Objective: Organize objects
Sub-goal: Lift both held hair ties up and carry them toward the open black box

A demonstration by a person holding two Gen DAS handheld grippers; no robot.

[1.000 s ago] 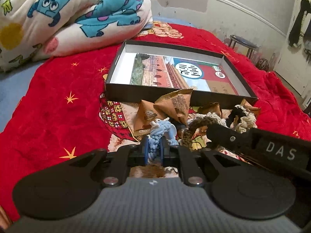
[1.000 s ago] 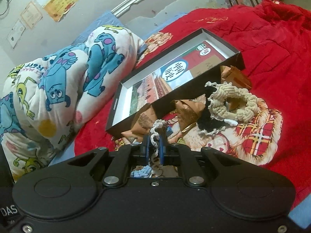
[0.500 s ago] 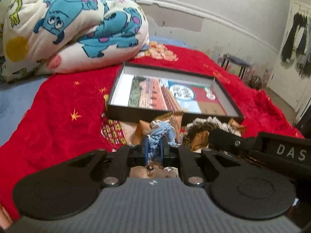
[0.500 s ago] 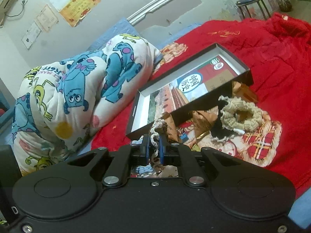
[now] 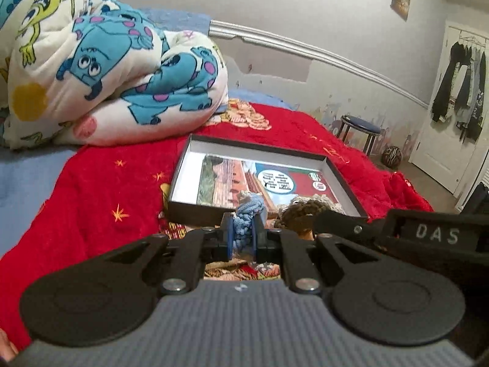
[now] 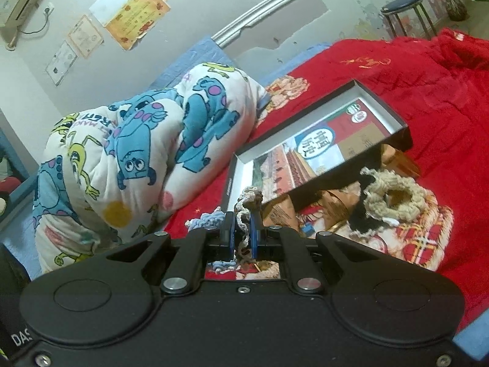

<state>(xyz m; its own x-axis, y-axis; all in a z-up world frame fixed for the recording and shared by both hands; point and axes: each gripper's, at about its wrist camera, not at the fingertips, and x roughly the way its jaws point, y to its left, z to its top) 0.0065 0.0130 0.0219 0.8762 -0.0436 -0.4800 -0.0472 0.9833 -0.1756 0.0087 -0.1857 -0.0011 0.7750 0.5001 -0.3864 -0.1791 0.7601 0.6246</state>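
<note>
I hold a soft, light blue rope toy (image 5: 246,214): left gripper (image 5: 242,234) and right gripper (image 6: 242,232) each clamp an end.

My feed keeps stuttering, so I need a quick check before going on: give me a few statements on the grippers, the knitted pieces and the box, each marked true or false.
1. The left gripper is shut on a blue knitted piece. True.
2. The right gripper stands open with nothing in it. False: it is shut on a cream and brown knitted piece.
3. The black box lies open on the red blanket. True.
4. The beige knitted ring lies inside the box. False: it lies on the blanket in front of it.
5. The cartoon-print quilt covers the box. False: it is bundled beside it.
</note>
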